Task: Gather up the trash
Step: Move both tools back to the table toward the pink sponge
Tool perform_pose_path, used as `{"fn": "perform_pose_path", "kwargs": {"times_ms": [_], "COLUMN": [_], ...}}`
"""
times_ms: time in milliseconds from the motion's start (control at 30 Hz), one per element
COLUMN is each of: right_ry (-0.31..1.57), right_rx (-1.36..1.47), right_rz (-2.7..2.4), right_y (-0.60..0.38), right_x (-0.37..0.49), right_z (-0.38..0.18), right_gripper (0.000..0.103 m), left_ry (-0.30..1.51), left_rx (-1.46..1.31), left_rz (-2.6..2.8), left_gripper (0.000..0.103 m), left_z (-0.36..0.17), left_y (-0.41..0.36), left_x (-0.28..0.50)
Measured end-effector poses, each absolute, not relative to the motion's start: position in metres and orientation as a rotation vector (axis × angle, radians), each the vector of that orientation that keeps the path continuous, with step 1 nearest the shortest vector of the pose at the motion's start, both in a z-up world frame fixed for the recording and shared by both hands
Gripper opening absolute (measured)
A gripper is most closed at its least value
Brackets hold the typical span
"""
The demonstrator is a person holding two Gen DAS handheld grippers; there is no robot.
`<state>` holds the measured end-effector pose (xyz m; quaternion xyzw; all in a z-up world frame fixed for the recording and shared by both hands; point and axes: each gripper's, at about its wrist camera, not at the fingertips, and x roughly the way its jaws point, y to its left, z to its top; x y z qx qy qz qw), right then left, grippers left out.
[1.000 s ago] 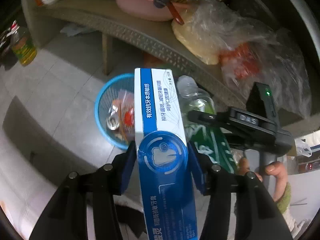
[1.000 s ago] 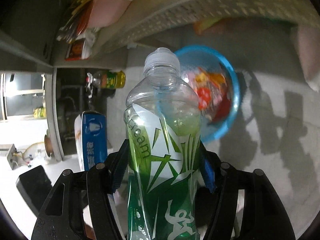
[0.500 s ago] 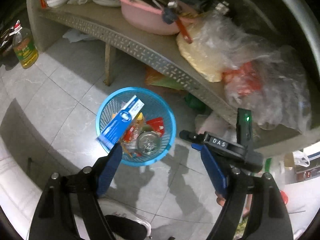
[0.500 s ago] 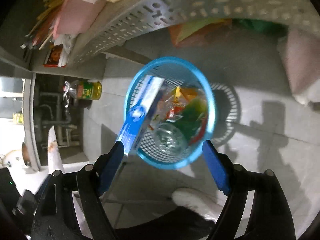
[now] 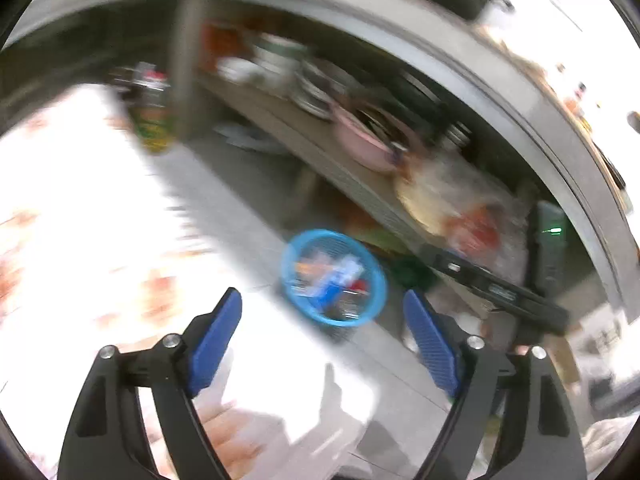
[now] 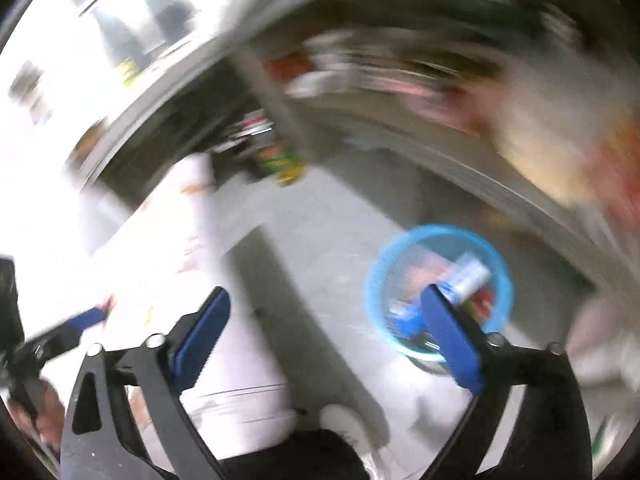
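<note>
A blue mesh basket stands on the tiled floor below a shelf, blurred by motion. Inside it lies the blue-and-white box among wrappers; the green bottle is too smeared to pick out. My left gripper hangs well above and short of the basket, its jaws opening, with nothing between them. In the right wrist view the basket sits right of centre with the box leaning in it. My right gripper is also high above it, jaws opening wide and empty.
A perforated grey shelf carries a pink basin and plastic bags. An oil bottle stands at the back left. A white patterned surface fills the left. A person's shoe is below.
The box and the bottle left the jaws and dropped into the basket. Since then both grippers have risen and pulled back from it, and their jaws have spread wider.
</note>
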<state>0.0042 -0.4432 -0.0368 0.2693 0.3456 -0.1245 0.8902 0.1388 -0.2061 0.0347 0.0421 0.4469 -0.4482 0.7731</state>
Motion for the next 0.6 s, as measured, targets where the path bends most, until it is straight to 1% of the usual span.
{"fn": "perform_pose_path", "kwargs": {"times_ms": [167,333,433,600], "right_ry": [0.784,0.878,0.951,1.052], "right_rx": [0.351,0.202,0.099,-0.056], "right_rz": [0.022,0.219,0.309,0.357], "right_y": [-0.336,-0.241,-0.184,-0.123], "right_x": [0.073,0.127,0.16,0.192], "right_z": [-0.015,-0.024,-0.04,-0.068], "right_gripper": [0.095,0.095,0.095,0.095], "left_ry": [0.906,0.912,0.923,0.916], "left_rx": [0.03,-0.045,-0.074,-0.109], "left_rz": [-0.68,-0.479,-0.403,-0.332], "left_gripper": [0.085,0.085,0.085,0.085], "left_z": [0.043,0.033,0.025,0.015], "left_y": [-0.085,0.01,0.042,0.08], "left_x": [0.149,0.149,0.151,0.152]}}
